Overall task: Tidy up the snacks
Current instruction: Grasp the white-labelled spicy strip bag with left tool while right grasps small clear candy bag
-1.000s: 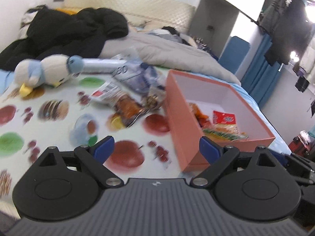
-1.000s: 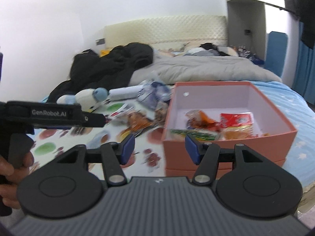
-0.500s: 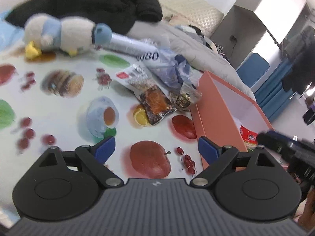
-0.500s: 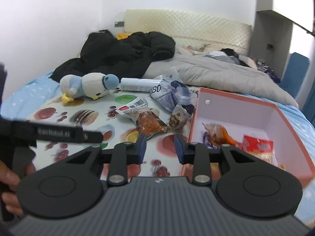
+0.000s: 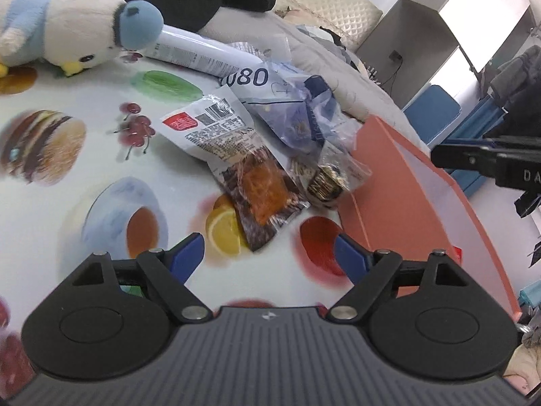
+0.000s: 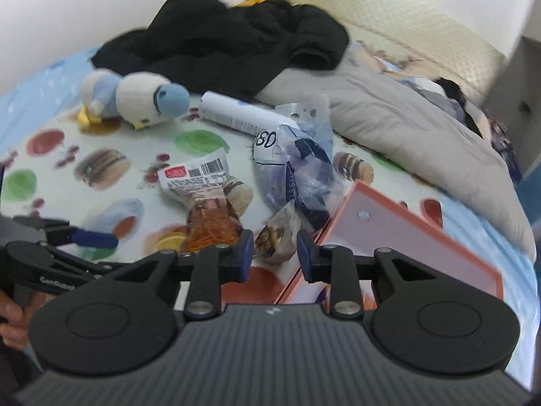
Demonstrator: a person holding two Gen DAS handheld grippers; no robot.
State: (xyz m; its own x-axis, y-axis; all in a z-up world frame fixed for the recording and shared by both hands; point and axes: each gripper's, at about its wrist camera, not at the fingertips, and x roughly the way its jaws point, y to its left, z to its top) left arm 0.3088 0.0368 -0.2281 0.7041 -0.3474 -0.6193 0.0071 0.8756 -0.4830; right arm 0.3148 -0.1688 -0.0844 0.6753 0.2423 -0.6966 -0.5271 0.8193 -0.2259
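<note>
Snack packets lie on a fruit-print cloth: a clear packet with orange filling (image 5: pixel 253 182) (image 6: pixel 206 209), a small dark-and-gold packet (image 5: pixel 326 184) (image 6: pixel 275 233), and a blue-and-white bag marked 080 (image 5: pixel 287 101) (image 6: pixel 297 165). The salmon box (image 5: pixel 405 209) (image 6: pixel 399 237) stands to their right. My left gripper (image 5: pixel 268 258) is open and empty, just short of the orange packet. My right gripper (image 6: pixel 272 257) is open, narrower, empty, with the small dark packet just beyond its fingertips.
A plush penguin (image 5: pixel 74 34) (image 6: pixel 135 98) and a white tube (image 5: pixel 196 50) (image 6: pixel 236 115) lie at the back left. A black jacket (image 6: pixel 230 40) and grey duvet (image 6: pixel 405 125) are piled behind. The left gripper (image 6: pixel 84 238) shows in the right view.
Both grippers have moved forward and down toward the snack pile. The right gripper has narrowed from a second ago. The box has slid to the right of both views.
</note>
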